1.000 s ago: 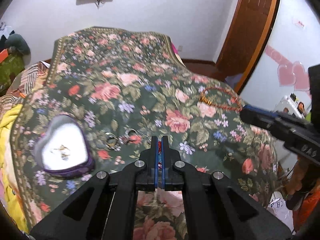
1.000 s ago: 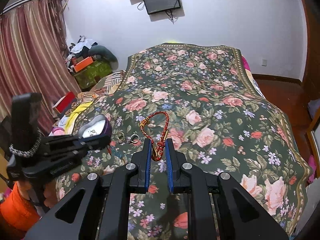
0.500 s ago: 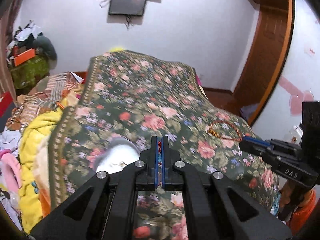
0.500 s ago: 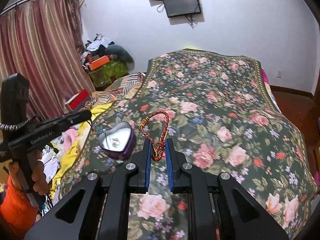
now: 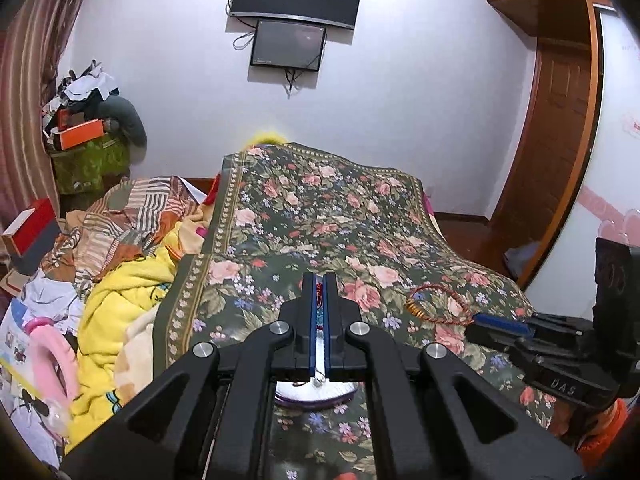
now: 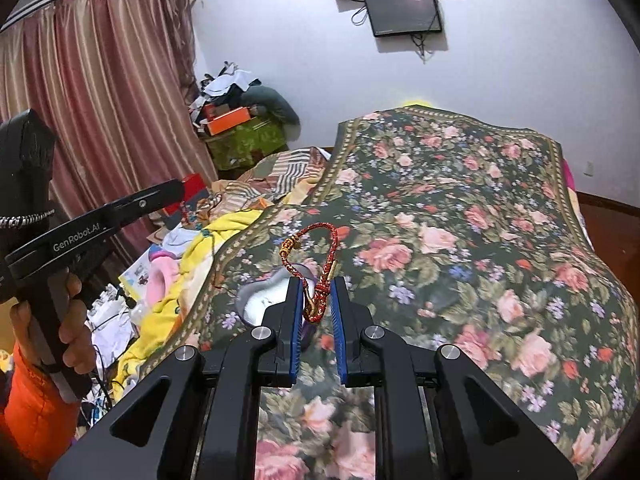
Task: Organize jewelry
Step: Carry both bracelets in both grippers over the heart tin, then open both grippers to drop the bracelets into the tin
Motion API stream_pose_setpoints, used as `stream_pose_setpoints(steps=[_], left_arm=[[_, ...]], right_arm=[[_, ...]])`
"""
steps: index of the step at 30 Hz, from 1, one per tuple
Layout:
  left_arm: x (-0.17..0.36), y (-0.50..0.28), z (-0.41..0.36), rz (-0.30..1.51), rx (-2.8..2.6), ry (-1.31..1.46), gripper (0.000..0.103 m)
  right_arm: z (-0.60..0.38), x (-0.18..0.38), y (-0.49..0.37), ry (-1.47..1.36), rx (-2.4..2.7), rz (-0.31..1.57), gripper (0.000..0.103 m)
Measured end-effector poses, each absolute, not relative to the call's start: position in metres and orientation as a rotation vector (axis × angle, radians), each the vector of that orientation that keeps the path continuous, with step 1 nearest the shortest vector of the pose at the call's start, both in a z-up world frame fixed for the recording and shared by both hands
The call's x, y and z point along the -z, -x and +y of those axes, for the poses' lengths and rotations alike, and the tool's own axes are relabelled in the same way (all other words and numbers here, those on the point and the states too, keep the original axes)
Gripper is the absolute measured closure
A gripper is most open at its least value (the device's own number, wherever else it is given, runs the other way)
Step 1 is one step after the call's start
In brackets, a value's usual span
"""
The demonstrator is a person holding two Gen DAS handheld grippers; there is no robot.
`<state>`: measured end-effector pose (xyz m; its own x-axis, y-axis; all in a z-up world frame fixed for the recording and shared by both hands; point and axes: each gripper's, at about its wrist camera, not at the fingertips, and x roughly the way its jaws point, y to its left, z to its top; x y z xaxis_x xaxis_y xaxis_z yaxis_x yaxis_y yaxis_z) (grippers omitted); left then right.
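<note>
My right gripper [image 6: 315, 292] is shut on a red and gold braided cord bracelet [image 6: 316, 256], held in the air above the flowered bedspread [image 6: 460, 248]; it also shows in the left wrist view [image 5: 436, 304]. My left gripper [image 5: 319, 292] is shut on a thin beaded piece, red and teal [image 5: 319, 312]; from the right wrist view it hangs below the left gripper's tip [image 6: 188, 216]. The heart-shaped purple jewelry box with a white lining [image 6: 264, 300] sits on the bed, just below both grippers [image 5: 316, 394].
A yellow blanket [image 5: 128, 304] and striped cloth lie at the bed's left edge. Clutter covers the floor at left, with a pink item [image 5: 52, 364]. A wooden door [image 5: 556, 140] is at right, screens on the far wall.
Both grippers have swung left and risen with their pieces. The box now lies under the left gripper's jaws. The rings on the bedspread have left view.
</note>
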<state>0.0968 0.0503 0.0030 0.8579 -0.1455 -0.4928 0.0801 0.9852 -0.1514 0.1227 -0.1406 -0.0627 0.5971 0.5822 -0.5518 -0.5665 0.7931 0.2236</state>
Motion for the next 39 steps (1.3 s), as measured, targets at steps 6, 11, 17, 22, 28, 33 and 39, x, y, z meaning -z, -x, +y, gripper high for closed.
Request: stream_pose_setpoints(steps=[6,11,17,22,28,33,39], left_arm=[[0.007,-0.106,0.054,0.536,0.128,0.139,0.102],[0.023,-0.117,0.060,0.570,0.128,0.154,0.102],[0.042,-0.124,0.070,0.610,0.134,0.189,0.102],[0.058,-0.128,0.073,0.651,0.145,0.207,0.102],[0.078,-0.134,0.073,0.705,0.152,0.206,0.102],[0.093,-0.136,0.075,0.746,0.146,0.213,0.102],[0.104,-0.135,0.073,0.781,0.138,0.192,0.102]], right_arm=[[-0.119,0.070,-0.128,-0.007,-0.696,0.667,0.091],[-0.107,0.079,-0.137,0.001,-0.707,0.693,0.091],[-0.093,0.094,-0.149,0.019,-0.707,0.730,0.091],[-0.082,0.108,-0.157,0.038,-0.696,0.764,0.091],[-0.076,0.120,-0.165,0.046,-0.689,0.797,0.091],[-0.069,0.127,-0.168,0.060,-0.691,0.816,0.091],[-0.062,0.134,-0.171,0.067,-0.692,0.836,0.091]])
